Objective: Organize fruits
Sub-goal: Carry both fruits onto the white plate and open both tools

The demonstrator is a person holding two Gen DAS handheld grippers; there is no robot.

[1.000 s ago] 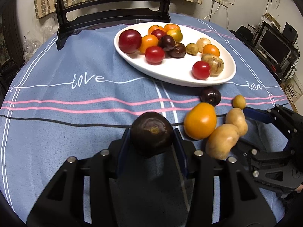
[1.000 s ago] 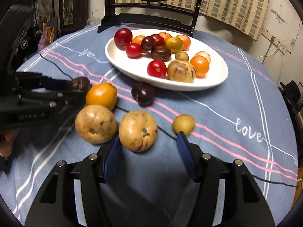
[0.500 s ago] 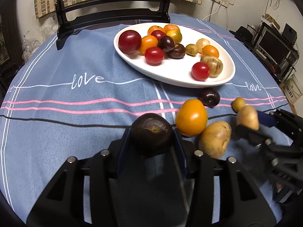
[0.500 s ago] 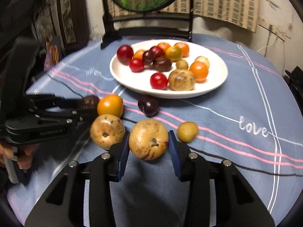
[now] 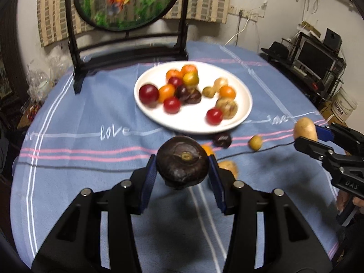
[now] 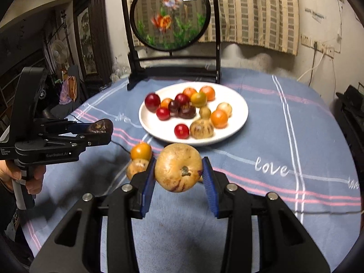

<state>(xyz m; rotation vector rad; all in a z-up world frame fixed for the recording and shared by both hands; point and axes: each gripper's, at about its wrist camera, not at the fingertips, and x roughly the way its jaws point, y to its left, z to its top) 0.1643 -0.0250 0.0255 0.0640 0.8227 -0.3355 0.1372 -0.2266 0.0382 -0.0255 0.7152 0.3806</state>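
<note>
My left gripper (image 5: pixel 183 170) is shut on a dark purple fruit (image 5: pixel 183 162) and holds it above the blue tablecloth; it also shows in the right wrist view (image 6: pixel 100 127). My right gripper (image 6: pixel 179 175) is shut on a tan speckled fruit (image 6: pixel 178 167), lifted off the cloth; it shows at the right of the left wrist view (image 5: pixel 304 128). The white plate (image 5: pixel 243 91) with several red, orange, dark and tan fruits lies ahead of both. On the cloth lie an orange fruit (image 6: pixel 141 151), a tan fruit (image 6: pixel 136 167), a dark fruit (image 5: pixel 221 140) and a small yellow fruit (image 5: pixel 254 142).
A round framed goldfish picture on a black stand (image 6: pixel 169 13) stands at the table's far edge behind the plate. Shelves with electronics (image 5: pixel 316 56) are off the table's right side. A person's hand (image 6: pixel 31 177) holds the left gripper's handle.
Both grippers have risen well above the table with their fruits. The right gripper, open around the tan fruit a second ago, closed on it and lifted it.
</note>
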